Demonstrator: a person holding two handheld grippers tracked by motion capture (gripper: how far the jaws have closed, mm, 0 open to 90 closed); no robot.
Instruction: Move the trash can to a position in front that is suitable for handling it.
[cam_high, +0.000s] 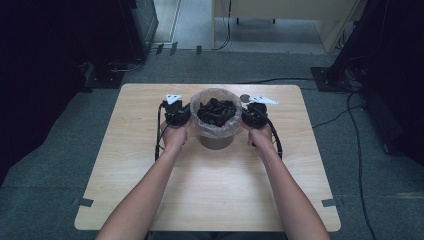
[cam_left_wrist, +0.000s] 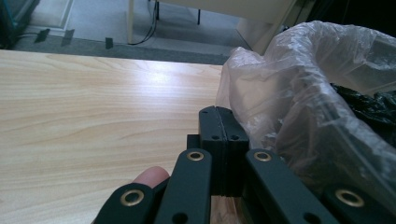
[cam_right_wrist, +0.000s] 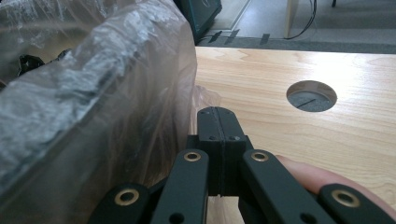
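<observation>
A small brown bin (cam_high: 216, 141) lined with a clear plastic bag (cam_high: 216, 93) stands at the far middle of the table, holding crumpled black material (cam_high: 216, 113). My left gripper (cam_high: 176, 111) sits against the bin's left side. In the left gripper view its jaws (cam_left_wrist: 223, 114) are shut, tips beside the bag (cam_left_wrist: 299, 84), with nothing seen between them. My right gripper (cam_high: 254, 111) is at the bin's right side. Its jaws (cam_right_wrist: 218, 114) are shut too, right next to the bag (cam_right_wrist: 93, 84). Black material (cam_left_wrist: 369, 105) shows through the plastic.
The light wooden table (cam_high: 210, 190) has a round cable hole (cam_right_wrist: 311, 95) just right of the right gripper. Grey carpet surrounds the table, with cables (cam_high: 357, 150) on the floor at the right and a desk (cam_high: 280, 15) beyond the far edge.
</observation>
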